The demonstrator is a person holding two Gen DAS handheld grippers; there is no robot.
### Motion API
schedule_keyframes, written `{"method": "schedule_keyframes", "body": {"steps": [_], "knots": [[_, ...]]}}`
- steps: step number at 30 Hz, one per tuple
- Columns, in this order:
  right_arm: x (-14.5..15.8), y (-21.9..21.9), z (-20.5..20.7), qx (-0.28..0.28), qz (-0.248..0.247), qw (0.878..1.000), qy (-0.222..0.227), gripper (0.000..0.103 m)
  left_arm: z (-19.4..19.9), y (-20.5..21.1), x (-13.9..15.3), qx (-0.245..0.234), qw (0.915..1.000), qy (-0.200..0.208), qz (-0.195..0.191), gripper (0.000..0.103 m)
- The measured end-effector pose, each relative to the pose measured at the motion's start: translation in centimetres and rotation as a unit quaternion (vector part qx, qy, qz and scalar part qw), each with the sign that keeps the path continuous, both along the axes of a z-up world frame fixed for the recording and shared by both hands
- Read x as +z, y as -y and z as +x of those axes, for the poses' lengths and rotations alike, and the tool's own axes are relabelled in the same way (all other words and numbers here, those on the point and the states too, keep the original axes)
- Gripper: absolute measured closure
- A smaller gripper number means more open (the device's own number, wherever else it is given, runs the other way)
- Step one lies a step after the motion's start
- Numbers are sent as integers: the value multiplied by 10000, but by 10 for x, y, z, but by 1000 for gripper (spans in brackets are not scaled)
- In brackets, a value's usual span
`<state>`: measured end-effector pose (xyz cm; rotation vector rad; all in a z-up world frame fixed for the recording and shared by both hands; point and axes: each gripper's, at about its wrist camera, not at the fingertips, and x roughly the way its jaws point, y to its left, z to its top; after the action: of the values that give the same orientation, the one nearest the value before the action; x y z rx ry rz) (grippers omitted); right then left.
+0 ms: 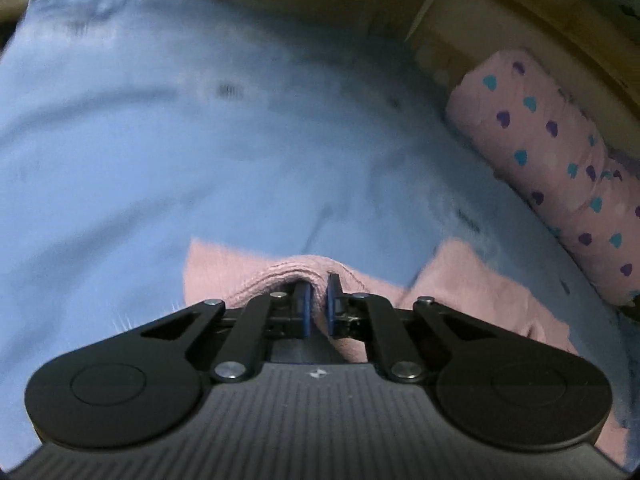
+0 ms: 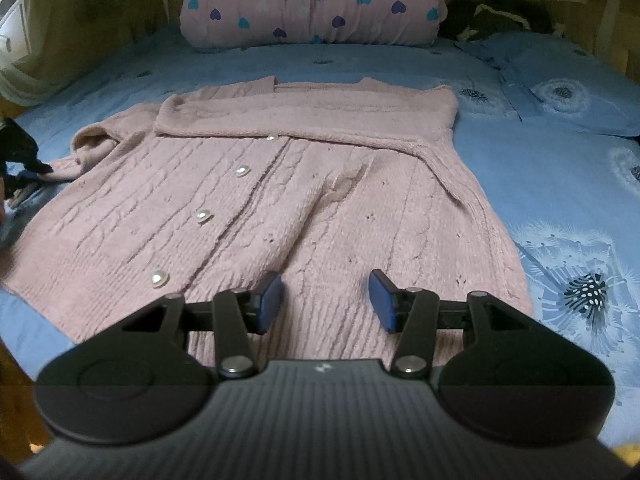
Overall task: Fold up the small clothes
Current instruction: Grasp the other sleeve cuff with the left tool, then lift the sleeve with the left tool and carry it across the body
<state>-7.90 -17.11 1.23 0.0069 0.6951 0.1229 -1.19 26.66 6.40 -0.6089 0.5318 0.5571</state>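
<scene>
A pink knitted cardigan (image 2: 280,200) with pearl buttons (image 2: 203,215) lies flat on the blue bedsheet (image 2: 540,168), one sleeve folded across its chest. In the left wrist view my left gripper (image 1: 316,304) is shut on the ribbed cuff of the pink sleeve (image 1: 296,274), with the knit pinched between its blue pads. In the right wrist view the left gripper (image 2: 24,160) shows dark at the far left by the other sleeve end. My right gripper (image 2: 325,300) hovers open just over the cardigan's bottom hem, nothing between its fingers.
A rolled pink quilt with heart prints (image 2: 312,4) lies across the head of the bed, also at the right in the left wrist view (image 1: 560,168). A blue pillowcase (image 2: 560,92) and dark clothes (image 2: 496,16) sit at the back right. Wooden bed sides (image 1: 540,12) border the mattress.
</scene>
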Motion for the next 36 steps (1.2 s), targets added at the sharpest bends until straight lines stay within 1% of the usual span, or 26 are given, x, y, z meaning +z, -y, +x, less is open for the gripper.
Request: {"method": "schedule_keyframes", "body": {"steps": [3,6,8,12,17,20,24,29,33,36], "knots": [[-1,1,0,14,37,10000,27,52,0,-15,19,171,9987,118,461,94],[-1,2,0,22,62,10000,42,52,-1,-39,33,473,9962,195,701,94],[-2,2,0,23,76,10000,59,52,-1,-55,37,574,9954,235,732,94],[-3,2,1,24,79,9999,71,52,-2,-83,40,595,9944,277,825,94],[-3,2,3,37,71,9999,71,52,0,-101,51,556,9929,398,977,94],[-3,1,5,42,74,9999,77,52,1,-107,62,546,9926,558,931,94],[-2,0,7,49,77,9999,68,51,3,-100,82,425,9908,855,954,94],[6,1,15,206,147,9997,33,52,12,-71,116,-53,9880,1223,938,94],[21,5,28,343,158,9991,166,52,24,-32,146,-580,9815,1519,1007,94],[30,8,42,345,49,9990,268,52,34,5,166,-989,9754,1701,993,94]]}}
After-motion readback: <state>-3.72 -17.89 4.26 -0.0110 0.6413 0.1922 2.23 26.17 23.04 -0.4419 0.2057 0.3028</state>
